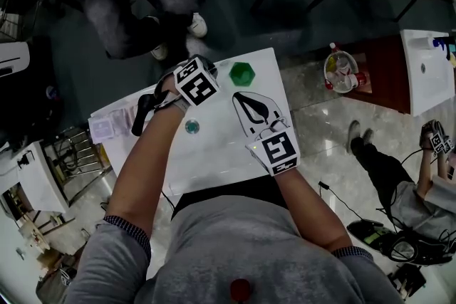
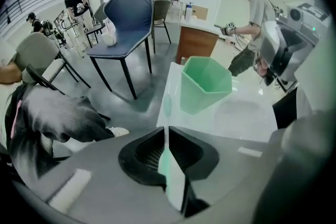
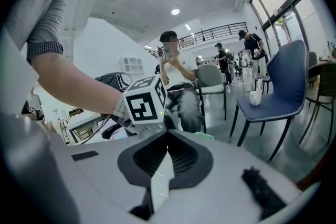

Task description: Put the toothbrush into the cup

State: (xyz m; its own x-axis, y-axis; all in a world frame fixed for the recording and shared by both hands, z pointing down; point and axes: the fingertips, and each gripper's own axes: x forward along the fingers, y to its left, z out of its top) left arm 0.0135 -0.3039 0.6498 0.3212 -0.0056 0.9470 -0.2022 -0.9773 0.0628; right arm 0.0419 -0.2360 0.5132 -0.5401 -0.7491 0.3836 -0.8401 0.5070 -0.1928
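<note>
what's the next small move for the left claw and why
Probably carry the left claw over the green cup, staying above its rim: a pale green toothbrush looks clamped between its jaws, and the cup stands upright and open just ahead.

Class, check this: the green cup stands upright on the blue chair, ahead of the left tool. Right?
No: the green cup stands upright on the white table, ahead of the left tool. The left gripper view shows it.
</note>
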